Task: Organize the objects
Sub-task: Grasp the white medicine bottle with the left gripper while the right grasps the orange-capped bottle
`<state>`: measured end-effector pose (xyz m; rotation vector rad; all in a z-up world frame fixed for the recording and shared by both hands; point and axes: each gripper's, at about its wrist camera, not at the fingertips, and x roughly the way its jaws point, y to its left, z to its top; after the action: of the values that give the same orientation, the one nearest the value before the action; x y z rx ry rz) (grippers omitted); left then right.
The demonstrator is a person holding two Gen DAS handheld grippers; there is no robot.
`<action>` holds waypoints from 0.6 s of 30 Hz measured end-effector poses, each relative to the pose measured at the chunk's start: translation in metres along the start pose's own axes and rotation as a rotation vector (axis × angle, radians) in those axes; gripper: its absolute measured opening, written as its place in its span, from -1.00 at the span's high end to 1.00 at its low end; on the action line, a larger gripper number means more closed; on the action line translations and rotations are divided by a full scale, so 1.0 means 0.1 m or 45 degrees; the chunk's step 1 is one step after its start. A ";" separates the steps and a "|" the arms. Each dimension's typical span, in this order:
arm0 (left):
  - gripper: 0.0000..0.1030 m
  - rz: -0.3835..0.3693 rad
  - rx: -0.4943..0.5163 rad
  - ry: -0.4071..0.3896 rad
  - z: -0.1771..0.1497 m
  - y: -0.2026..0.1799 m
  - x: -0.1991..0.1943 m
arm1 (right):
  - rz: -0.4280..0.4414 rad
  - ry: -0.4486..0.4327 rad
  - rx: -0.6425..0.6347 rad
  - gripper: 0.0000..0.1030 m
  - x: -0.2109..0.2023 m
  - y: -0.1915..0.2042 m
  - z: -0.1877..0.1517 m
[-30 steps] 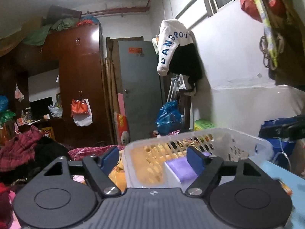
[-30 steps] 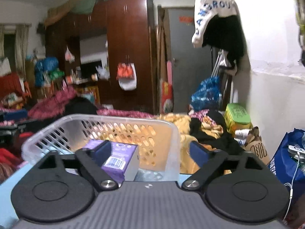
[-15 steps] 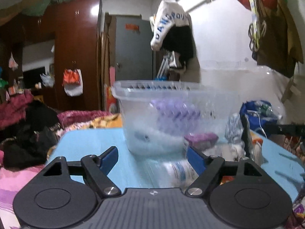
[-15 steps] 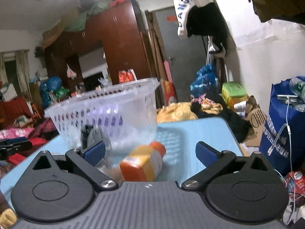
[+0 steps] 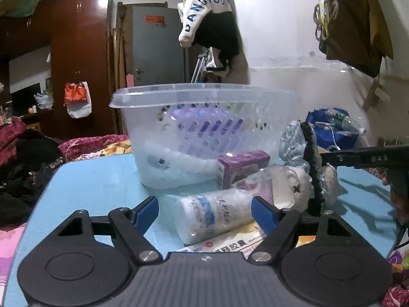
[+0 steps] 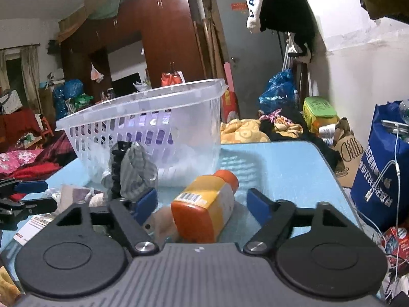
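Both wrist views low over table (image 5: 97,179), facing shared basket (image 6: 143,128), close.

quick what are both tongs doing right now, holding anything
Left tongs: open, holding nothing, white bottle lying between the fingers.
Right tongs: open, holding nothing, orange bottle lying between the fingers.

On the blue table (image 5: 97,179) I counted one clear basket (image 5: 204,97), one white bottle (image 5: 214,215), one orange bottle (image 6: 207,204) and one small purple box (image 5: 242,166). One purple item showed inside the basket, and one gray cloth (image 6: 138,171) lay beside it.
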<state>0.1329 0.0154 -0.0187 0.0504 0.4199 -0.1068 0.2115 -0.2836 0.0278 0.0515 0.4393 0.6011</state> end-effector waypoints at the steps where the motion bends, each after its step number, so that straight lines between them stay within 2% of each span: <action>1: -0.60 -0.004 0.004 0.009 0.00 -0.02 0.02 | -0.001 0.009 -0.002 -0.39 0.02 0.00 -0.01; 3: -0.60 0.000 0.017 0.017 0.00 -0.07 0.04 | -0.011 0.030 -0.011 -0.24 0.05 0.02 -0.03; 5: -0.60 -0.004 0.034 0.027 0.01 -0.12 0.06 | -0.002 0.040 -0.009 -0.18 0.05 0.04 -0.04; 10: -0.60 0.051 0.078 0.054 0.04 -0.24 0.14 | -0.045 0.047 -0.054 -0.18 0.06 0.10 -0.04; 14: -0.60 0.043 0.055 0.061 0.04 -0.22 0.14 | -0.073 0.052 -0.076 -0.17 0.07 0.14 -0.03; 18: -0.60 0.041 0.029 0.068 0.04 -0.19 0.14 | -0.092 0.060 -0.081 -0.03 0.08 0.16 -0.03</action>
<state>0.1453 -0.0049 -0.0213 0.0827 0.4711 -0.0784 0.2081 -0.2663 0.0245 -0.0390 0.4653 0.5454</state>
